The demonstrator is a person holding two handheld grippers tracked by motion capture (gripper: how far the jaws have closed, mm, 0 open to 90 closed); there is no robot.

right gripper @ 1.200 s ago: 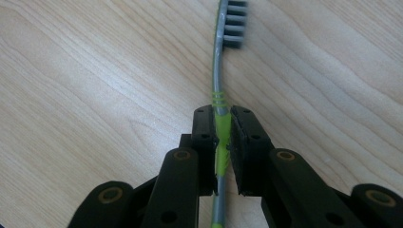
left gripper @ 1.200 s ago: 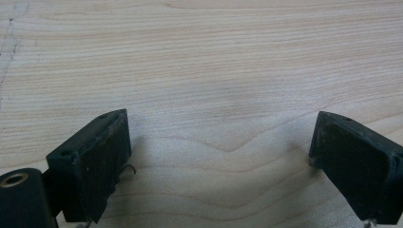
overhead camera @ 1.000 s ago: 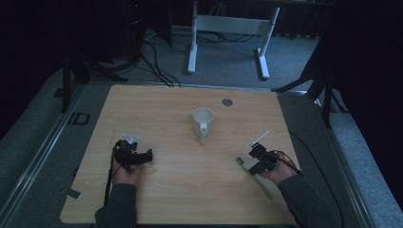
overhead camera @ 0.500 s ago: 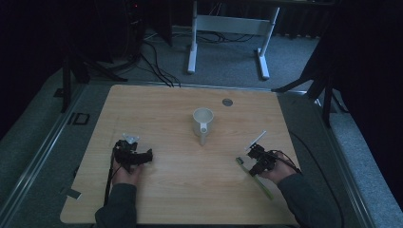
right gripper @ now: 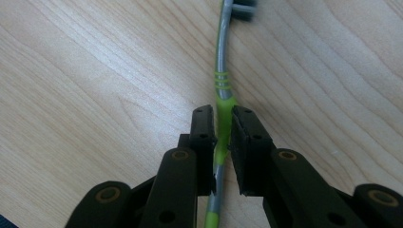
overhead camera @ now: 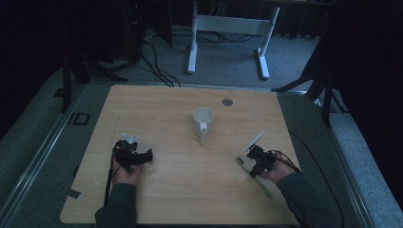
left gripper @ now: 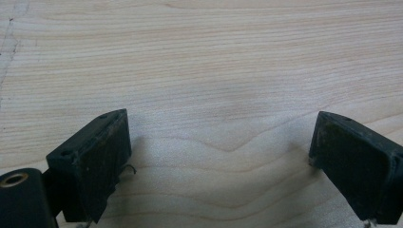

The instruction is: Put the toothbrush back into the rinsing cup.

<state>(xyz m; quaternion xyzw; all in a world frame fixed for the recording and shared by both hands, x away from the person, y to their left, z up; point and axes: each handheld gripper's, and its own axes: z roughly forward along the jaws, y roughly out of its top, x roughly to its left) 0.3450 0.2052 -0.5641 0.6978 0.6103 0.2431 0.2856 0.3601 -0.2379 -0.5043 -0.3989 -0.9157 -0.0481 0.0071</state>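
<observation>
A green and grey toothbrush lies on the wooden table, its bristle head pointing away from my right gripper. My right gripper is shut on the green part of its handle, low over the table near the right edge. The brush's handle end sticks out toward the person's sleeve. At the table's left, my left gripper rests in the person's hand. In the left gripper view it stands wide open over bare wood. A white mug stands upright mid-table, apart from both grippers.
A small dark disc lies on the table behind the mug. A thin white stick shows just beyond the right gripper. Past the far edge stand a white desk frame and cables on the carpet.
</observation>
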